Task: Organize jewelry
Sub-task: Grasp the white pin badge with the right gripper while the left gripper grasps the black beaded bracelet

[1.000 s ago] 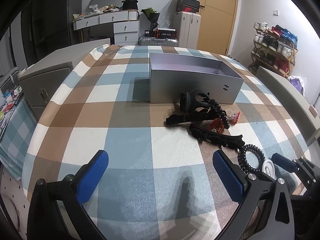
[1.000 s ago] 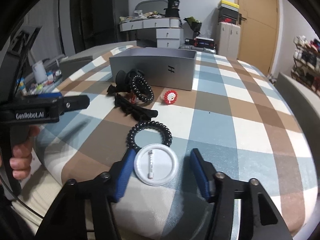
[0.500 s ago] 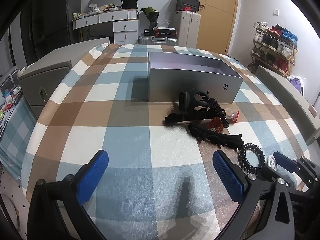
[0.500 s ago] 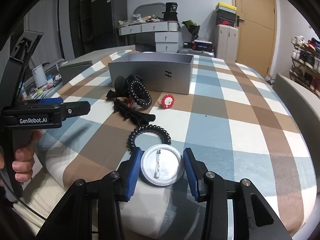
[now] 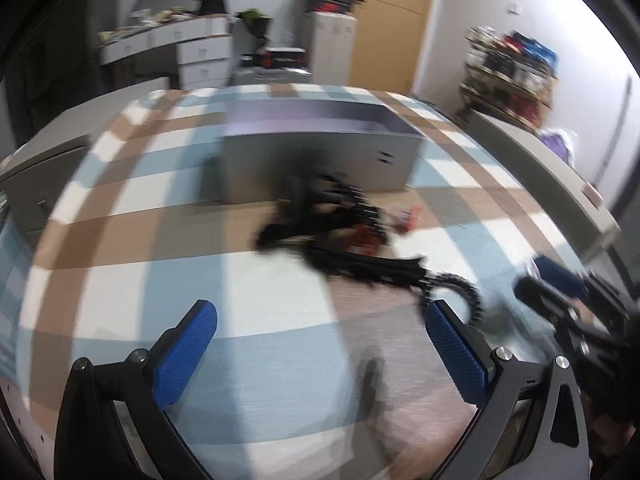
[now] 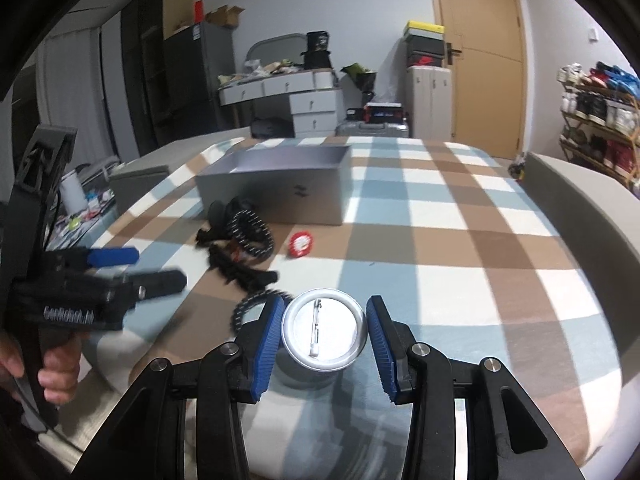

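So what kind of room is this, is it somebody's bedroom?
Probably a bedroom, yes. The checked blanket seems to cover a bed, a white desk with drawers stands by the far wall, and a shoe rack sits beside the wooden door.

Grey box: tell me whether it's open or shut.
Open. The grey box has no lid on it; its inner walls show from above in both views.

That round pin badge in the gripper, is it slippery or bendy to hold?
The pin badge looks like a stiff, thin metal disc, so probably light and rigid. Its rounded rim between the right gripper pads could slip or pivot. The pin on its back might snag.
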{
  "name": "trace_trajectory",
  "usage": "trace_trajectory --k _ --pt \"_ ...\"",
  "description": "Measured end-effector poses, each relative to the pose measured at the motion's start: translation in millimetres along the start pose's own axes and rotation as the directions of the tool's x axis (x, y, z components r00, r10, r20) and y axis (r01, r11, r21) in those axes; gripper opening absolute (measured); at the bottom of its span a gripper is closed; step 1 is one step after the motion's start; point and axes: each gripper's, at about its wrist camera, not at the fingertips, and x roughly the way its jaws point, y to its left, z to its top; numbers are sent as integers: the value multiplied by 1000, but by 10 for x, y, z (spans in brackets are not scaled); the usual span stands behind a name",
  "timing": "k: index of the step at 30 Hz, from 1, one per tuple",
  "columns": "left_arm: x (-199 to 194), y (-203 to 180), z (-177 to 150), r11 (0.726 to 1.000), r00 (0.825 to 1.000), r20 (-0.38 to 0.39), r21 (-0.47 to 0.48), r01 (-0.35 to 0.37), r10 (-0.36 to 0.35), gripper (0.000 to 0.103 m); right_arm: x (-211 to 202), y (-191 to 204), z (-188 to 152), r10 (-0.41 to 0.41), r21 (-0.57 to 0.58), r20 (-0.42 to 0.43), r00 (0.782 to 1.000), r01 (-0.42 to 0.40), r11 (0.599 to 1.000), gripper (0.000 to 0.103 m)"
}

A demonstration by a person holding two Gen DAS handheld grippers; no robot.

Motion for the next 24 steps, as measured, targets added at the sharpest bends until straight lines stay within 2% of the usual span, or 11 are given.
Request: trace_trajectory --k 3,5,9,12,13,17,21,23,24 --pt "87 -188 23 997 998 -36 49 57 -55 102 -23 -117 34 -20 23 13 1000 20 1000 41" --pt "125 -301 38 994 996 -51 78 70 -66 102 -37 -195 51 -31 40 21 999 30 999 41" --pt "208 -464 79 989 995 -77 130 74 -64 102 -69 -267 65 -67 36 40 997 66 997 41" --pt "329 -535 96 986 991 -131 158 61 -40 101 -79 -317 64 -71 41 50 996 69 997 41" --pt "381 -543 104 986 987 -155 154 71 -47 101 -81 -335 61 -71 47 52 996 69 997 41" --pt "389 -583 105 986 984 -168 147 82 -57 101 -83 -420 57 -67 68 54 996 64 996 41" --pt "375 -655 97 981 986 -165 191 31 1 85 -92 -470 62 -64 78 61 996 60 995 41" --pt "347 -669 99 979 986 -165 201 39 -5 77 -100 -482 60 -62 81 64 996 57 995 41" --pt "334 -681 101 978 986 -164 206 45 -11 67 -102 -485 61 -61 81 65 996 55 995 41"
